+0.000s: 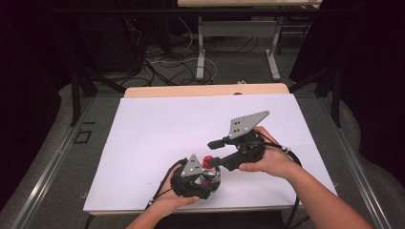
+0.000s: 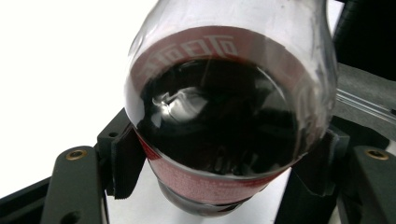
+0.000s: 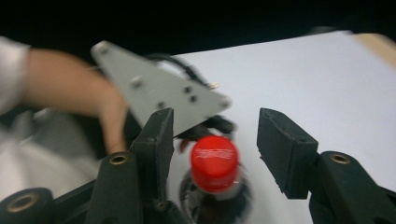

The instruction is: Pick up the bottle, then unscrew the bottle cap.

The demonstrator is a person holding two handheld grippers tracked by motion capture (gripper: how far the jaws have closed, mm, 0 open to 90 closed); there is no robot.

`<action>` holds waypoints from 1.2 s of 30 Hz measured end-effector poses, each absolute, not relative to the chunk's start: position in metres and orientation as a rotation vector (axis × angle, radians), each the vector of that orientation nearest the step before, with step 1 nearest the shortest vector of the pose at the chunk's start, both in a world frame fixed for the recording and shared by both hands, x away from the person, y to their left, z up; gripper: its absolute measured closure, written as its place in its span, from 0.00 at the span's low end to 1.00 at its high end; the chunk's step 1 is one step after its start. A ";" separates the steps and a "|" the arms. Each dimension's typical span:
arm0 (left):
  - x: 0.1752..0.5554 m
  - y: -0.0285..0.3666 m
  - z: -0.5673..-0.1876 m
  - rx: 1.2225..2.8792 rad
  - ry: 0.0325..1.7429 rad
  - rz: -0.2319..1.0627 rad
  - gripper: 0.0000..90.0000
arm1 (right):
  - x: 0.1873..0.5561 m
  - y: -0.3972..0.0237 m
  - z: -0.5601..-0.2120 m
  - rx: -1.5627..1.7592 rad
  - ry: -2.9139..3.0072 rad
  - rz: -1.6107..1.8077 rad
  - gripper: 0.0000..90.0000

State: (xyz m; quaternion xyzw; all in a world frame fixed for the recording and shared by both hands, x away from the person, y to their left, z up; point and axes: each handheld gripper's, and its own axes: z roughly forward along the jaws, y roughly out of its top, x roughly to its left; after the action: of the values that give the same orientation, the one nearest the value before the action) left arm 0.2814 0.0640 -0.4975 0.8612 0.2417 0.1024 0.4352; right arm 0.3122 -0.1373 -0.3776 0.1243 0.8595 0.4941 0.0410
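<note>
clear plastic bottle of dark cola with red label (image 2: 224, 126) upright near front edge of white tabletop (image 1: 157, 129), clamped in left gripper (image 1: 203, 177) jaws. red screw cap (image 3: 214, 161) sits between right gripper (image 3: 212, 140) jaws, parted, pads clear; right hand nearer cap.

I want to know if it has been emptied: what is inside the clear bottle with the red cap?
The clear bottle with the red cap holds dark liquid up to about its shoulder. Its red label wraps the lower body, hiding the liquid behind it. The left gripper clamps it there.
</note>
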 end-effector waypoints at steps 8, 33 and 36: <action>0.282 0.064 -0.499 2.134 0.638 0.283 0.32 | 0.284 -0.128 -0.384 0.681 2.446 1.312 0.49; 0.280 0.062 -0.502 2.165 0.631 0.289 0.33 | 0.281 -0.114 -0.402 0.695 2.512 1.264 0.68; 0.281 0.061 -0.501 2.150 0.630 0.299 0.32 | 0.292 -0.119 -0.399 0.624 2.592 1.286 0.68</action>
State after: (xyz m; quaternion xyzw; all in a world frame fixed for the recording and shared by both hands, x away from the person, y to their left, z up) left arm 0.2805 0.0612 -0.5015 0.8602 0.2523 0.1195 0.4267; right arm 0.2921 -0.1190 -0.3994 0.2098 0.8722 0.4325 0.0906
